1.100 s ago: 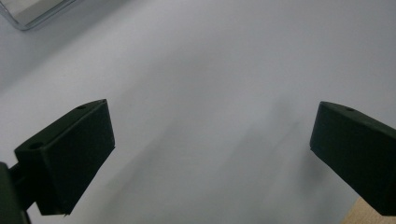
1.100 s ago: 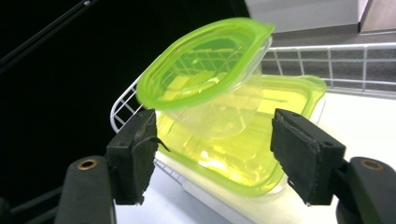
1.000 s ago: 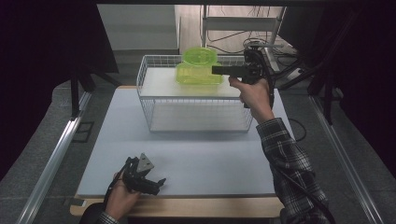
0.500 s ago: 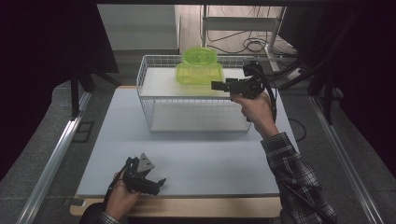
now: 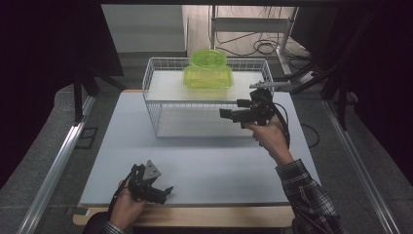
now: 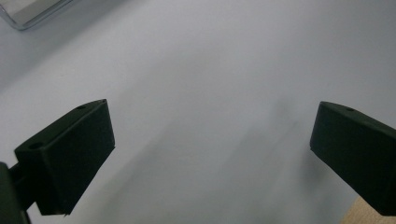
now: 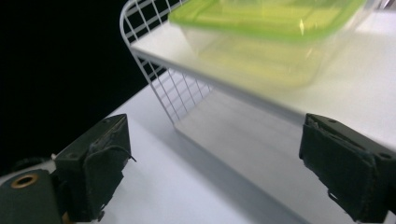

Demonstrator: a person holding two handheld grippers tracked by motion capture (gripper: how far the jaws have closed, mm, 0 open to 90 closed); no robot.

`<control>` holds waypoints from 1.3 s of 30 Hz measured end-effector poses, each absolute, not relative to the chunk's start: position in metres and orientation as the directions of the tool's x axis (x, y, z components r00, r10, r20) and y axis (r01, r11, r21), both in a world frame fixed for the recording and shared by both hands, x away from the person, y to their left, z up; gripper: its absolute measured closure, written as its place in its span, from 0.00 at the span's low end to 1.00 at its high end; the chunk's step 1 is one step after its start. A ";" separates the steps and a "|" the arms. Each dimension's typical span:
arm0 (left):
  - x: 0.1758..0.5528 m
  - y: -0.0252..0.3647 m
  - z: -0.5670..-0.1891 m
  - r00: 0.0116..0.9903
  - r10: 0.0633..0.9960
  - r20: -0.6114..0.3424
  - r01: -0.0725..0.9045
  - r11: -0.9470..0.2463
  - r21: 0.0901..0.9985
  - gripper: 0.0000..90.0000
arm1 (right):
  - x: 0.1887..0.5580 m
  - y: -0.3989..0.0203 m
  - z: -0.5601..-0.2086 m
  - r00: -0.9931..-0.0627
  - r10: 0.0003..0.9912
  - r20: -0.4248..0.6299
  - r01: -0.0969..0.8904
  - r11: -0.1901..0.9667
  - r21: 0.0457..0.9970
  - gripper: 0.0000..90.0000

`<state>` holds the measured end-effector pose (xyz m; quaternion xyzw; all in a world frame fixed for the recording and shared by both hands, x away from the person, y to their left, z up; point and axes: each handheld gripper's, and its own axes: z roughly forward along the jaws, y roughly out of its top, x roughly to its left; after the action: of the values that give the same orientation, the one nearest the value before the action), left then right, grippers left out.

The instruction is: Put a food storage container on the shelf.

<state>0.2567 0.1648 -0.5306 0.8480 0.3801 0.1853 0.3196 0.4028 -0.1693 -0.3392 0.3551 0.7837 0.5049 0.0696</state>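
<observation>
Translucent lime-green plastic lidded container [image 5: 208, 77] sits in white wire basket [image 5: 156, 100], table's 12 o'clock. Right gripper [image 5: 225, 113] at its 5 o'clock, jaws just opened wide, empty. Left gripper [image 5: 165, 191] open, empty. Likely light, stiff, slick; grip beneath lid rim.

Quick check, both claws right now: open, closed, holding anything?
Left claw: open, empty, low over the white table.
Right claw: jaws just been opening, now open and empty, beside the wire basket with the green container.

Lab recording bay: black curtains [image 5: 44, 73] hanging around, aluminium frame rails [image 5: 58, 161] flanking the white tabletop [image 5: 219, 161], cables [image 5: 258, 46] lying on floor beyond the right gripper [image 5: 225, 114].
</observation>
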 end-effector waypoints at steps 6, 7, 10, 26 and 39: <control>0.257 0.165 -0.531 0.645 0.761 0.072 0.524 -0.509 0.683 0.00 | 0.389 -0.176 -0.366 -0.750 0.625 0.217 0.479 0.287 0.830 0.06; 0.257 0.164 -0.531 0.645 0.761 0.071 0.524 -0.509 0.683 0.00 | 0.387 -0.177 -0.371 -0.751 0.628 0.203 0.475 0.300 0.827 0.06; 0.257 0.164 -0.531 0.648 0.758 0.073 0.524 -0.513 0.680 0.00 | 0.380 -0.181 -0.385 -0.751 0.636 0.176 0.469 0.326 0.821 0.05; 0.257 0.163 -0.532 0.655 0.752 0.071 0.521 -0.517 0.679 0.00 | 0.343 -0.199 -0.442 -0.732 0.678 0.070 0.424 0.373 0.825 0.04; 0.255 0.157 -0.534 0.687 0.720 0.101 0.488 -0.559 0.670 0.00 | 0.339 -0.218 -0.497 -0.687 0.725 0.043 0.484 0.413 0.772 0.02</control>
<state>0.2547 0.1566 -0.5337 0.8633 0.3499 0.1851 0.3131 0.3387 -0.2179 -0.4969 0.3654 0.8268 0.4001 0.1509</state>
